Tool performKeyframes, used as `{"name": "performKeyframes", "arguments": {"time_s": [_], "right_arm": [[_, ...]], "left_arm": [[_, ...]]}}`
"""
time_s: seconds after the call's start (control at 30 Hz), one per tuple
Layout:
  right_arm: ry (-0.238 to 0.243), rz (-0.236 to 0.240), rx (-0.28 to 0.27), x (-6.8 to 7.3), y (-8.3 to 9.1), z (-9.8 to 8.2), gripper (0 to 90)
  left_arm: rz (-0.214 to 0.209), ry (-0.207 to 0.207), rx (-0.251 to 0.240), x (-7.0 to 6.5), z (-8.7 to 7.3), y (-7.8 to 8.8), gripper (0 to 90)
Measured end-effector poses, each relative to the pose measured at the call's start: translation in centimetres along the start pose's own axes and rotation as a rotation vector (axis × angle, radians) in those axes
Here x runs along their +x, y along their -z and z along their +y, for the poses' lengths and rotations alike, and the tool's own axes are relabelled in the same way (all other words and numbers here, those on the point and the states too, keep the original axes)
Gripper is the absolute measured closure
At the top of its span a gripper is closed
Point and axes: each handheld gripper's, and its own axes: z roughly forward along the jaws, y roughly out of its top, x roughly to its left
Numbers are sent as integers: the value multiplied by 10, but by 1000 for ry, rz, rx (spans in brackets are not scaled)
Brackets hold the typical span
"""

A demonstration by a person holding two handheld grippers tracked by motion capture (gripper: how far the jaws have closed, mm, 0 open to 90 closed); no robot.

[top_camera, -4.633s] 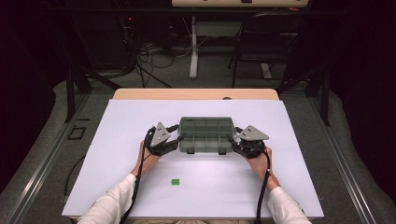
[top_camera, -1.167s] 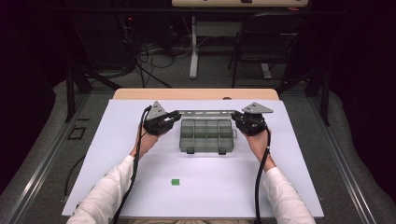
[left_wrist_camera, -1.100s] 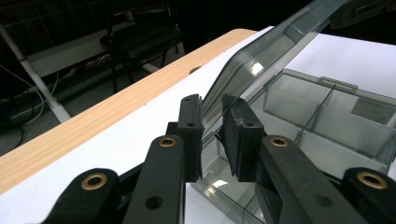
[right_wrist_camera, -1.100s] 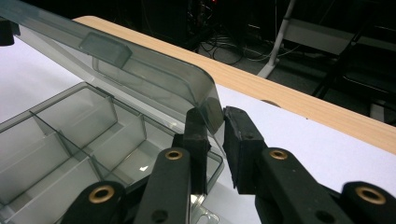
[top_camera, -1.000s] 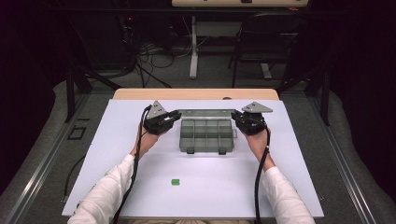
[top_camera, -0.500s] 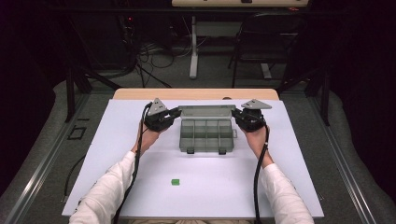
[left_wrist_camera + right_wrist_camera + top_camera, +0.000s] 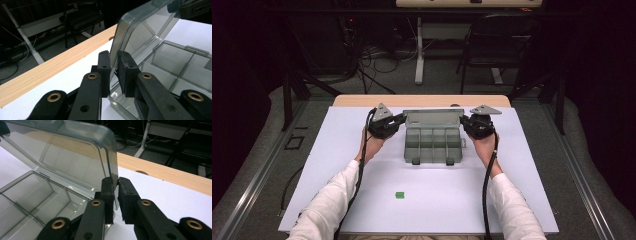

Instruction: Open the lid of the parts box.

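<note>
Since the earlier high views, both hands have carried the lid (image 7: 433, 118) of the compartment box (image 7: 433, 145) up from closed to standing nearly upright, and the box sits a little farther back on the white table (image 7: 337, 150).

Step in hand, as judged: opening the box, near its end. The left gripper (image 7: 398, 120) is clamped on the lid's left edge, its two black pads pressing the thin smoky plastic from both sides in the left gripper view (image 7: 113, 72). The right gripper (image 7: 464, 122) pinches the lid's right edge the same way in the right gripper view (image 7: 115, 192). Next, the lid likely needs easing back past upright until its hinge holds it, both sides moving together so the thin plastic does not twist, before the jaws let go.

The box is grey, translucent and rectangular, with dividers forming several compartments that look empty. Two latches sit at its near edge. It rests mid-table, toward the far side, between the hands. A small green block (image 7: 400, 195) lies well apart, nearer the person.
</note>
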Motion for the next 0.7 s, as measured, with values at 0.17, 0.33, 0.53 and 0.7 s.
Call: {"name": "performKeyframes", "arguments": {"time_s": [0.17,0.33,0.53,0.7], "right_arm": [[-13,-4,7,-1,-4,-2,829],[-20,-7,14,-2,-9,-3,830],[-29,-11,24,-3,-13,-5,833],[-26,-21,29,-3,-16,-6,837]], "left_arm": [[8,-6,12,1,-1,-4,808],[18,5,15,3,-2,-9,814],[21,11,18,5,-2,-12,817],[17,29,47,8,-1,-17,818]]}}
